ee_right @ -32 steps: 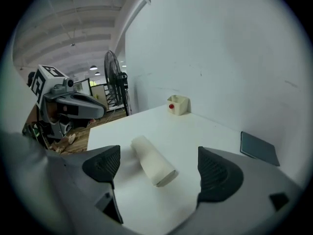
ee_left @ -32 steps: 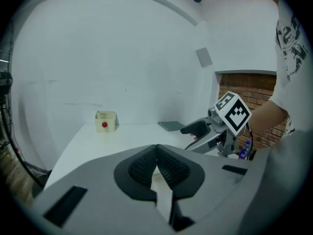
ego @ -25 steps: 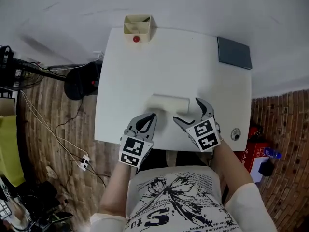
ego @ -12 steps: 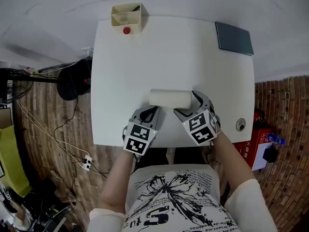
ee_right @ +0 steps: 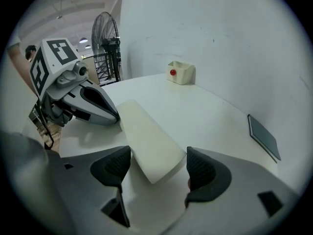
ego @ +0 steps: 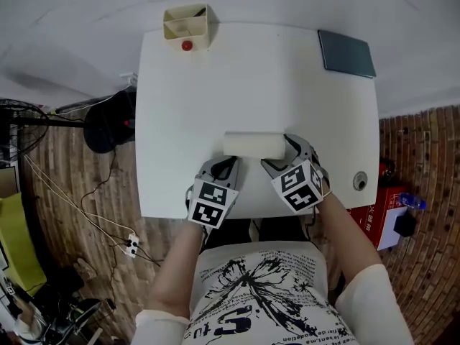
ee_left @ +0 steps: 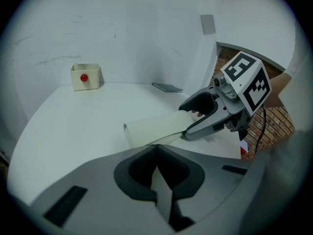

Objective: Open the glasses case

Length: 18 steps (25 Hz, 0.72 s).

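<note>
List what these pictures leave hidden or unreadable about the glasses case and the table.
Glasses case, right end: head view, covered by the right gripper, whose jaws have just been closing around it.
Red spot on box: every view, too small to identify.
Dark slab, head view: too small.

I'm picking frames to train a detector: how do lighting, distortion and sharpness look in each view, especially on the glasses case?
Head view: even soft light, sharp, but the pale glasses case barely contrasts with the white table. Left gripper view: strong fisheye bending, dark corners, dim greenish cast, case readable. Right gripper view: same fisheye and vignette, brighter, case edges clear.
</note>
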Motion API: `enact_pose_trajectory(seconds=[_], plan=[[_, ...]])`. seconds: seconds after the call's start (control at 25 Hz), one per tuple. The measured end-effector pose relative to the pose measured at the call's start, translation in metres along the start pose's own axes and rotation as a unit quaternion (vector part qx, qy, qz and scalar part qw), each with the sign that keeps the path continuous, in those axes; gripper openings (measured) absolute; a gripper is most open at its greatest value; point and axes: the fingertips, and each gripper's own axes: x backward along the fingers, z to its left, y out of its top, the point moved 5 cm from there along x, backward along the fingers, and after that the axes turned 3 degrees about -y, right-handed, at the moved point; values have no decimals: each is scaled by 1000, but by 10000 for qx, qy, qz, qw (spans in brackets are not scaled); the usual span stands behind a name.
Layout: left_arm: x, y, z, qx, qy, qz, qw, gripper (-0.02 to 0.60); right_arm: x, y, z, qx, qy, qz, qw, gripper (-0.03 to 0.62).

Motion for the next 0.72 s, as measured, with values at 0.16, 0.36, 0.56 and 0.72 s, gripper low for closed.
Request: enact_pose_trajectory(seconds=[0.16,0.36,0.56,0.72], plan=[[1,0,1,1,16,-8,10000,14,4,6,-1,-12,38,-5,10000,361],[1,-1,0,19,-7,-7,10000,14,15,16,-7,-3,-3,-251,9997,303],[1,-1,1,40,-24,-3,10000,14,23,30,-17,-2,-330,-566,9979,160],[1,-1,1,48,-35,0,10000,14,20,32,-24,-29,-349,-563,9978,140]])
